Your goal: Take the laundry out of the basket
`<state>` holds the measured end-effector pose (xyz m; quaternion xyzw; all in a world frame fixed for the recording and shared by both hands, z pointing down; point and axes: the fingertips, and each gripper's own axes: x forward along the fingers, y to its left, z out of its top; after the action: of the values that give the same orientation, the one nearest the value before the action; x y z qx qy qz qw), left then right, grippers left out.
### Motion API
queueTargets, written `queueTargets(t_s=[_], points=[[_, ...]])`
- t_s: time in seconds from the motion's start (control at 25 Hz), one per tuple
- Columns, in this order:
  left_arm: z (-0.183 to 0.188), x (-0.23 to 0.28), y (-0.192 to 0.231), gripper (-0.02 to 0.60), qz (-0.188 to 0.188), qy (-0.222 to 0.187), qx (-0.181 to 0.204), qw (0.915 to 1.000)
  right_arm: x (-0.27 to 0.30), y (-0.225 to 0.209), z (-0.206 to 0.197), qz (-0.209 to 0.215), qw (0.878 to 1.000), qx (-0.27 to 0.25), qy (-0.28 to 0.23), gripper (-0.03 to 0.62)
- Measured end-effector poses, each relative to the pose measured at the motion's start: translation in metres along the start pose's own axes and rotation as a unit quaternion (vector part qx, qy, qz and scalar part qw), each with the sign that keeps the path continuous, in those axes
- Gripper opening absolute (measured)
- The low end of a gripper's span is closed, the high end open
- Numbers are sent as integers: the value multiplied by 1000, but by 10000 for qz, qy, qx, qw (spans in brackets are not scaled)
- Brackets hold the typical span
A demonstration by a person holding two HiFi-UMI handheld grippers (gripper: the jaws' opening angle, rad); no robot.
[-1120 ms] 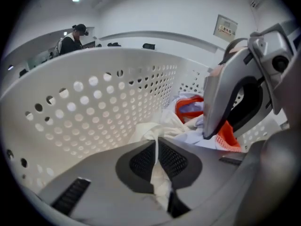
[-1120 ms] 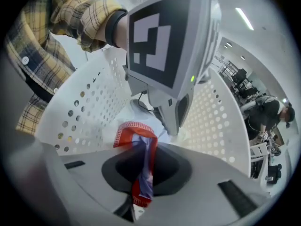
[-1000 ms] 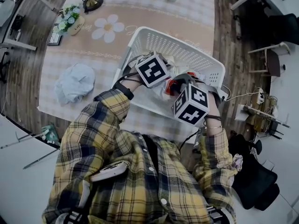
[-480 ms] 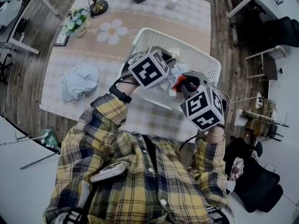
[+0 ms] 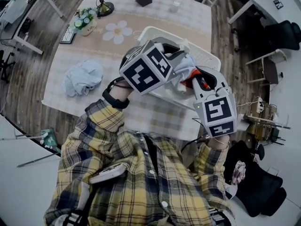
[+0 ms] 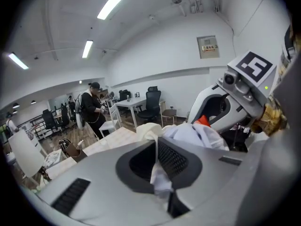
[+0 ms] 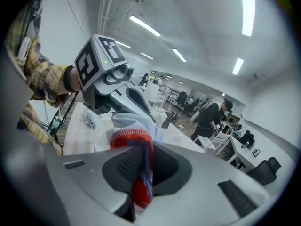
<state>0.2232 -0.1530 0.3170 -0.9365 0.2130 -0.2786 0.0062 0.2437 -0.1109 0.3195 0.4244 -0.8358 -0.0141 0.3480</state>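
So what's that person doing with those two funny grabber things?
A person in a yellow checked shirt holds a gripper in each hand. The left gripper and the right gripper are both shut on what looks like one pale garment with a red edge, holding it up over the white laundry basket on the table. Another crumpled pale garment already lies on the table beside the basket.

basket (image 5: 207, 56) on table (image 5: 141, 121) | cloth heap (image 5: 83, 77) left of it | flowerpot (image 5: 85, 20) behind heap | garment (image 5: 187, 66) over basket, maybe clear of it

basket (image 5: 210, 59) 1 | laundry bundles (image 5: 83, 76) (image 5: 186, 67) 2 | tongs (image 6: 157, 171) (image 7: 138, 173) 2 | flowerpot (image 5: 84, 20) 1
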Motion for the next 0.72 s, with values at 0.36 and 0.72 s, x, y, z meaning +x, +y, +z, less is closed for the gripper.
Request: queueTargets(t_s=[0.36, 0.72], points=[[44, -63, -8, 34, 411, -628, 6, 9972, -43, -8, 51, -304, 9937, 326, -1028, 49], [32, -128, 5, 34, 974, -907, -218, 9909, -42, 25, 100, -40, 9882, 166, -1524, 48]])
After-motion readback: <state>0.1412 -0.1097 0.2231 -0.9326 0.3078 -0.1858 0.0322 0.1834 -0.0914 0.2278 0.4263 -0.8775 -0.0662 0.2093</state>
